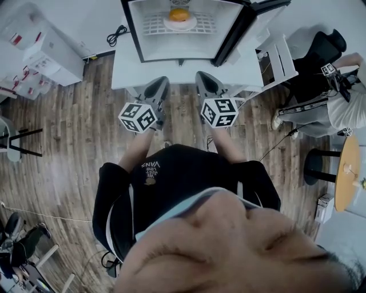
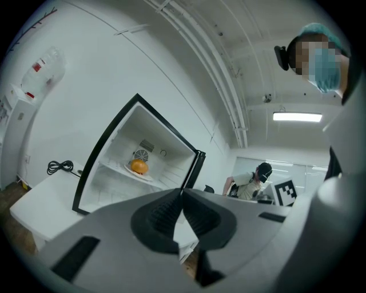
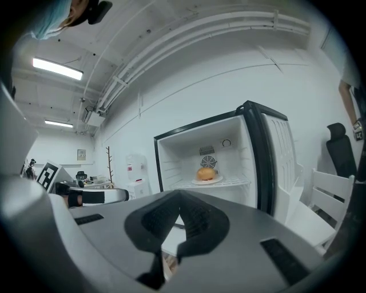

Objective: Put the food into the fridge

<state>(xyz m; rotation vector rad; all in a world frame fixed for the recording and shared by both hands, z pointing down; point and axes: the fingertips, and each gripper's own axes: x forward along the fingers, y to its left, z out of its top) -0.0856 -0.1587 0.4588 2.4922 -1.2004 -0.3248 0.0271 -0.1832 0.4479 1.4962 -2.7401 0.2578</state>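
I am holding the left gripper (image 2: 182, 191) and right gripper (image 3: 179, 196) level, both 2 clenched empty, facing the open fridge (image 1: 150, 46) (the bun (image 1: 179, 14) is sitting on a plate (image 1: 192, 24) inside).

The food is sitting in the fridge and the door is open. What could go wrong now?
1. The fridge door stands wide open. If nobody shuts it, the cold may escape and the food on its plate could warm up.
2. The left gripper and the right gripper both have their jaws shut and empty. Pushing the door with them might slip, or slam it and jolt the plate on the wire shelf.
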